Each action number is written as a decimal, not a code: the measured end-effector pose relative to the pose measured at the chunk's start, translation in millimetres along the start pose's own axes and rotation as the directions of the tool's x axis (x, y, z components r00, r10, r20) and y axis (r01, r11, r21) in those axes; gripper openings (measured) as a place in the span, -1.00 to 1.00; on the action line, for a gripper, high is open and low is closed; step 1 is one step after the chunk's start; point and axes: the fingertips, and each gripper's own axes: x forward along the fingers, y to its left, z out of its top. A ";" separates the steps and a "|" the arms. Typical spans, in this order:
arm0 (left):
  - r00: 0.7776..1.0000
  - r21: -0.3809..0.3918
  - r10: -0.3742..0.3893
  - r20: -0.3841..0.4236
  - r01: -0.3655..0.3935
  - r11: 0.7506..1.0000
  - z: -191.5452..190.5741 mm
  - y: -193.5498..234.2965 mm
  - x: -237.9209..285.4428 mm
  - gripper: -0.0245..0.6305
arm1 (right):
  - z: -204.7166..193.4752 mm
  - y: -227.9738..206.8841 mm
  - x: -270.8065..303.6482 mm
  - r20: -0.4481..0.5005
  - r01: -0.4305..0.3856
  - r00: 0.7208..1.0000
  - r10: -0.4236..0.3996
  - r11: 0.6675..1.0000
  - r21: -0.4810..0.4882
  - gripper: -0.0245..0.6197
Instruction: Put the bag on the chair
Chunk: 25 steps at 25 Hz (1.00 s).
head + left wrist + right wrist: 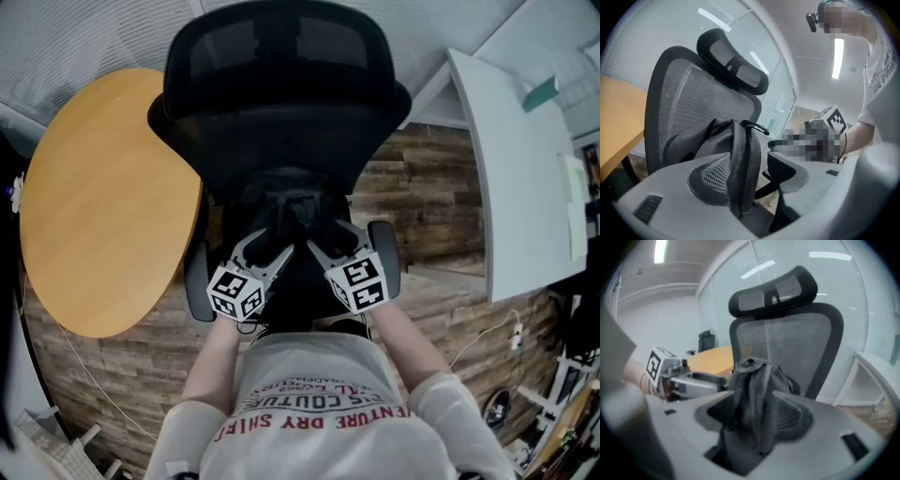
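Limp dark-grey fabric backpack [726,140] on black mesh office chair [281,75], likely light; left gripper [267,246] and right gripper [333,242] jaws apart astride its straps [754,399]; top loop [757,127] looks safest hold.

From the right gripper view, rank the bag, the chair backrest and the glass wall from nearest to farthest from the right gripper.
1. bag: dead ahead, its straps standing between the open jaws of the right gripper.
2. chair backrest: directly behind the bag, upright.
3. glass wall: behind the chair, across the whole background, farthest.
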 end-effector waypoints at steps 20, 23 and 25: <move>0.964 0.384 -0.075 0.257 -0.031 0.923 148.7 -112.5 -76.5 -0.82 | 125.3 52.6 -139.6 0.489 0.046 0.872 -0.018 0.998 -0.046 -0.84; 0.962 0.392 -0.072 0.263 -0.039 0.919 161.9 -119.9 -91.0 -0.82 | 141.2 63.3 -155.5 0.526 0.059 0.850 -0.008 0.995 -0.081 -0.84; 0.963 0.395 -0.079 0.257 -0.030 0.918 166.5 -125.4 -95.3 -0.82 | 148.1 67.2 -161.8 0.543 0.063 0.840 0.001 0.993 -0.100 -0.84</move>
